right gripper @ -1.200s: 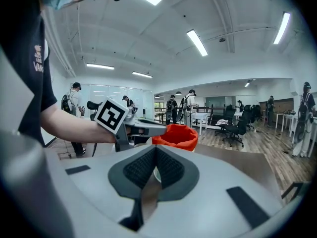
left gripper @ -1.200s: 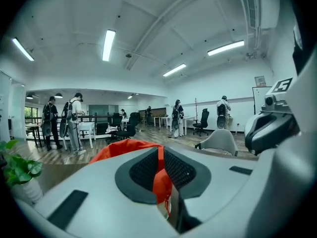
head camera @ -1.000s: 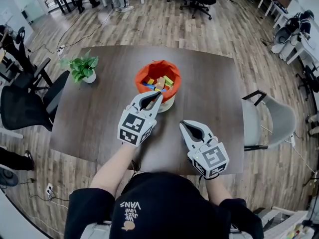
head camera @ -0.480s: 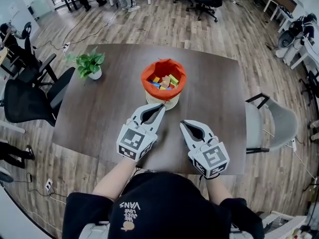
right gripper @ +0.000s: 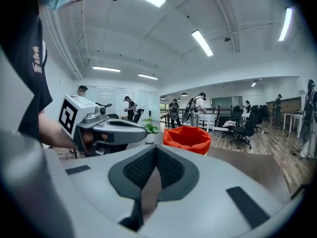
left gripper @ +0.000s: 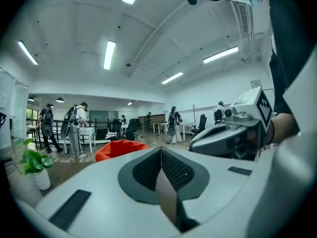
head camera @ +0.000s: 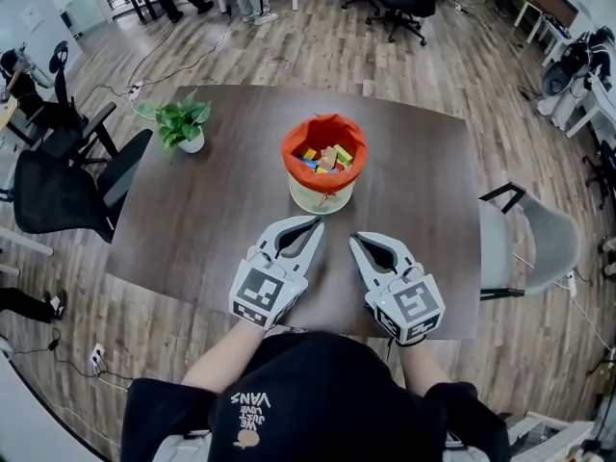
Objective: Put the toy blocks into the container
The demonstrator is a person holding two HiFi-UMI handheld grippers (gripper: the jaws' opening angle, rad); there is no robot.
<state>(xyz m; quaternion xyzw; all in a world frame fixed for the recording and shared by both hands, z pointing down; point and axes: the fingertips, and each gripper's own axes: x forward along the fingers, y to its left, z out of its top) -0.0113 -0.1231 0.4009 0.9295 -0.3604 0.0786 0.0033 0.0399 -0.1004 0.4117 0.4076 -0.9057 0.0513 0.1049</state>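
While your left gripper (head camera: 318,221) and right gripper (head camera: 354,240) are clenched, empty, side by side: toy blocks (head camera: 325,156) piled inside orange-lined container (head camera: 294,147), just beyond fingertips. Container upright on dark wooden table (head camera: 221,210); potted plant (head camera: 183,123) near far left corner. Office chairs (head camera: 53,195), plank floor (head camera: 318,56) around.

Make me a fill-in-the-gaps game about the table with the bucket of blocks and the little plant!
1. The toy blocks lie ____ the container.
2. The left gripper and the right gripper both have their jaws ____, with nothing held between them.
3. In the head view, the potted plant stands to the ____ of the container.

Missing words: inside; shut; left.
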